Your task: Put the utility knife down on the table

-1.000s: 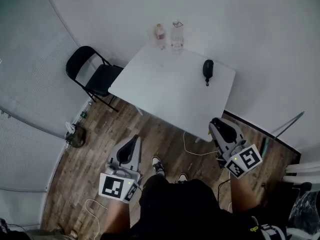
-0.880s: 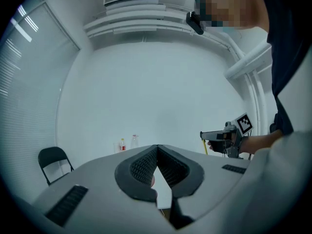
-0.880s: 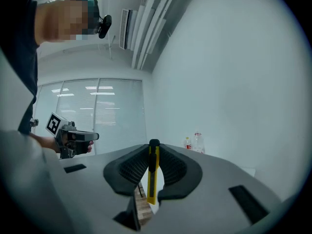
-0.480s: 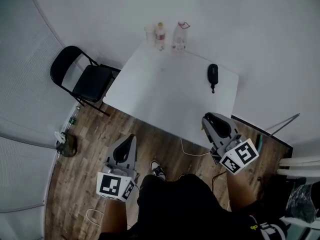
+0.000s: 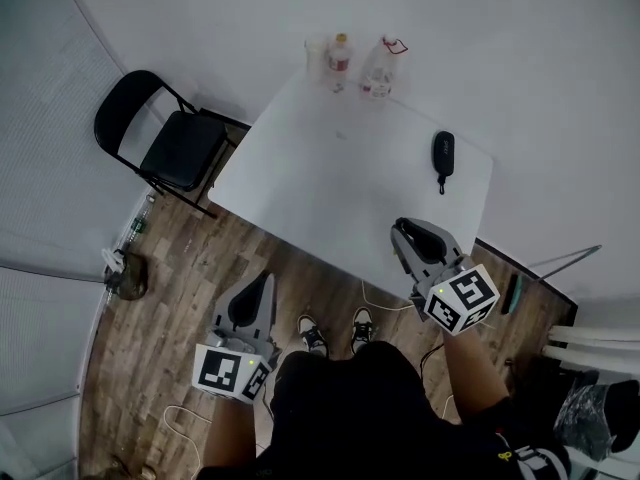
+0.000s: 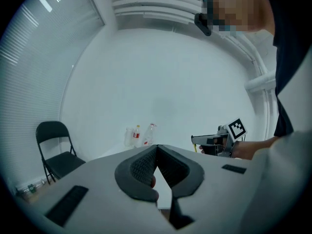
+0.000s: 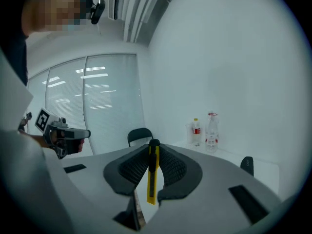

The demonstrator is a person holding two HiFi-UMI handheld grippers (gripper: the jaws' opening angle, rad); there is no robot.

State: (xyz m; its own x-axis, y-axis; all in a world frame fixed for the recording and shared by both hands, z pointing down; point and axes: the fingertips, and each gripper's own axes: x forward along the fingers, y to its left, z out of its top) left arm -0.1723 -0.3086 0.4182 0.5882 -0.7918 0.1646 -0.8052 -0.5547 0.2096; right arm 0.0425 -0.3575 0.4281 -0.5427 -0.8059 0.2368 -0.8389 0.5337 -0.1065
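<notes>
Still aloft: utility knife point(image 7: 152, 179) not yet on the desk point(image 5: 330, 178)

Seen from the head, the knife is hidden inside the right gripper point(image 5: 402, 228). Only the right gripper view shows its fingers point(image 7: 131, 167) pinching the yellow body upright. The left gripper point(image 6: 156, 147) has its fingers pressed together and empty. Since a second ago, the right gripper has moved from beside the desk's corner to over its 5 o'clock edge.
</notes>
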